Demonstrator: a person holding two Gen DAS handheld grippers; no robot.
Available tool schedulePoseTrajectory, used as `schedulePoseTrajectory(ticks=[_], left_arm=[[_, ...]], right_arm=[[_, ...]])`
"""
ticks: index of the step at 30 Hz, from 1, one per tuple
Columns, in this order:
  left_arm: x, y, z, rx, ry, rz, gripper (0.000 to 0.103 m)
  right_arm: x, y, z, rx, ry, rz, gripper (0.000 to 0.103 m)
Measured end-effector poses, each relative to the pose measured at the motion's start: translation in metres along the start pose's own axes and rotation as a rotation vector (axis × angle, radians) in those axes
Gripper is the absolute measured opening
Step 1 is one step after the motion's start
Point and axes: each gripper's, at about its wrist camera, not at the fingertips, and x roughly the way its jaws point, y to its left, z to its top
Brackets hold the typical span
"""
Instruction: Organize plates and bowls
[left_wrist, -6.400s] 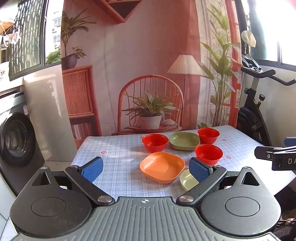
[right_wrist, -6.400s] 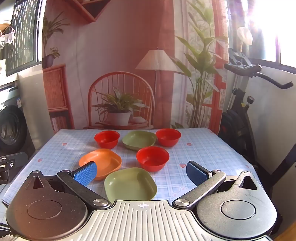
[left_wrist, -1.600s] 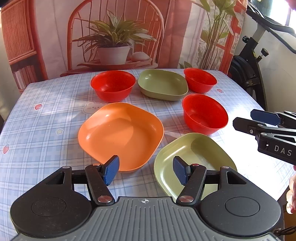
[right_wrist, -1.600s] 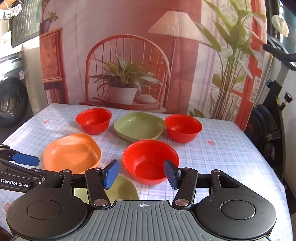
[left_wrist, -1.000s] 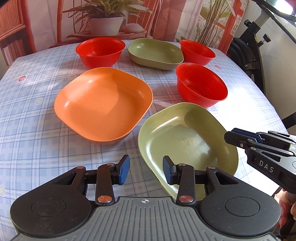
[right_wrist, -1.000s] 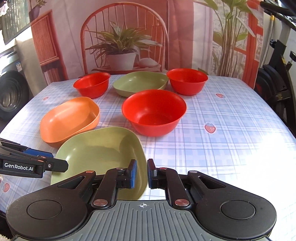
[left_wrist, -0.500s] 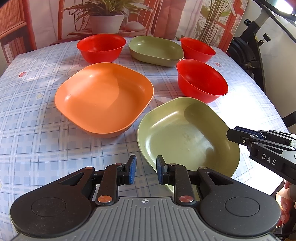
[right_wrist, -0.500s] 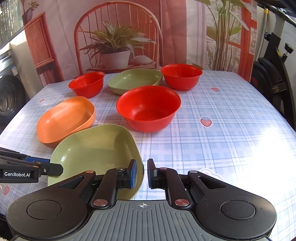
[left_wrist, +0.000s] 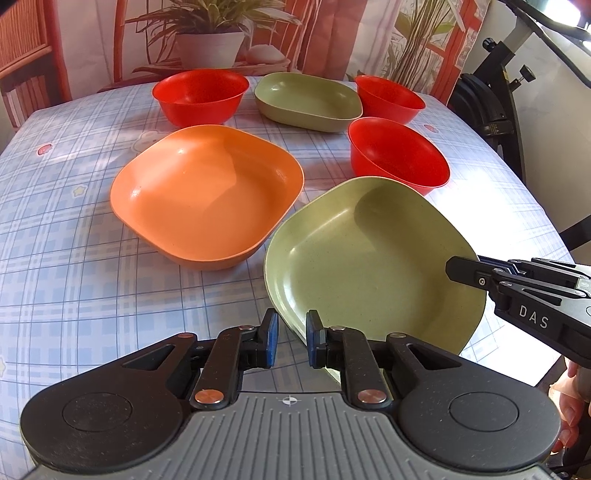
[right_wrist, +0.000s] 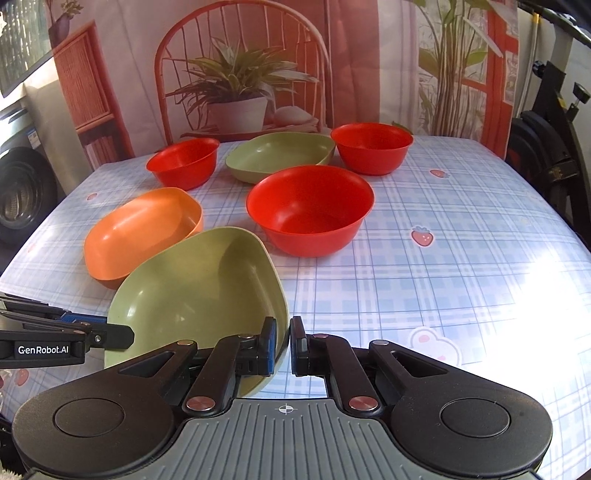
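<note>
A near green plate (left_wrist: 373, 258) is lifted off the checked table and tilted. My left gripper (left_wrist: 289, 341) is shut on its near left rim. My right gripper (right_wrist: 282, 345) is shut on its near right rim (right_wrist: 207, 291); it also shows from the side in the left wrist view (left_wrist: 480, 275). An orange plate (left_wrist: 207, 195) sits just left of the green one. A red bowl (left_wrist: 397, 155) stands behind it. Farther back are a second green plate (left_wrist: 308, 99) and two more red bowls (left_wrist: 201, 94) (left_wrist: 388, 98).
The table's cloth (right_wrist: 461, 229) has open room on the right side. An exercise bike (left_wrist: 498, 96) stands off the table's right edge. A backdrop with a printed chair and plant (right_wrist: 236, 85) hangs behind the table. A washing machine (right_wrist: 18, 192) is at far left.
Both grippers came down from above the table and closed on the near green plate's rim. In the last half second the plate has risen and tilted slightly.
</note>
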Motion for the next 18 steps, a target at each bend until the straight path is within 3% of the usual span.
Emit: schedulePoseTrajectory(ticks=[12, 18], left_arm=[[-0.022, -0.004, -0.001, 0.031, -0.081, -0.018, 0.018], [-0.037, 0.004, 0.012, 0.015, -0.136, -0.029, 0.018]], right_arm=[[-0.017, 0.01, 0.014, -0.049, -0.042, -0.042, 0.007], [-0.028, 0.019, 0.043, -0.074, -0.069, -0.023, 0.007]])
